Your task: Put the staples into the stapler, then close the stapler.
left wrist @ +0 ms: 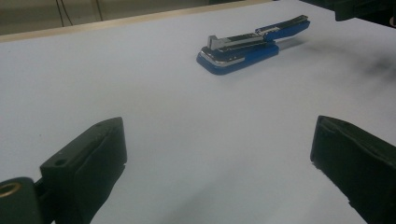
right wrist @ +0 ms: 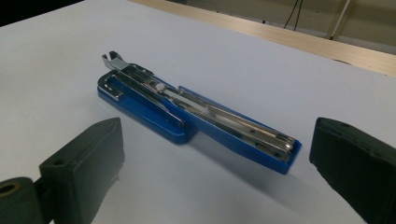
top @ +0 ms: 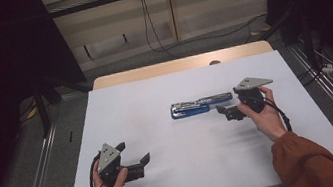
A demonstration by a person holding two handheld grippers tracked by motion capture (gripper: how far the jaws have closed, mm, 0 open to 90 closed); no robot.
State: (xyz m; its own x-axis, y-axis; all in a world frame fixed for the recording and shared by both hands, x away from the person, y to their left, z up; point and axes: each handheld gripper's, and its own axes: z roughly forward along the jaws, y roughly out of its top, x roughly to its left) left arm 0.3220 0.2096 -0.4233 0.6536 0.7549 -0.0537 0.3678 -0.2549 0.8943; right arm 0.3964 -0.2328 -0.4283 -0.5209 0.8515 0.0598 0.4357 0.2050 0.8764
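Observation:
A blue stapler (top: 200, 105) lies swung open and flat on the white table (top: 154, 90), right of centre, its metal staple channel facing up. My right gripper (top: 229, 102) is open just off the stapler's right end; in the right gripper view the stapler (right wrist: 187, 112) lies close ahead between the spread jaws of that gripper (right wrist: 217, 140), untouched. My left gripper (top: 134, 150) is open near the front left of the table, holding nothing. From the left gripper view the stapler (left wrist: 247, 46) lies well ahead of the left gripper (left wrist: 219, 140).
A wooden strip (top: 180, 64) runs along the table's far edge. Cables (top: 155, 34) trail over the floor behind and to the right. Dark curtains (top: 1, 54) stand on both sides. Bare tabletop spreads between the two grippers.

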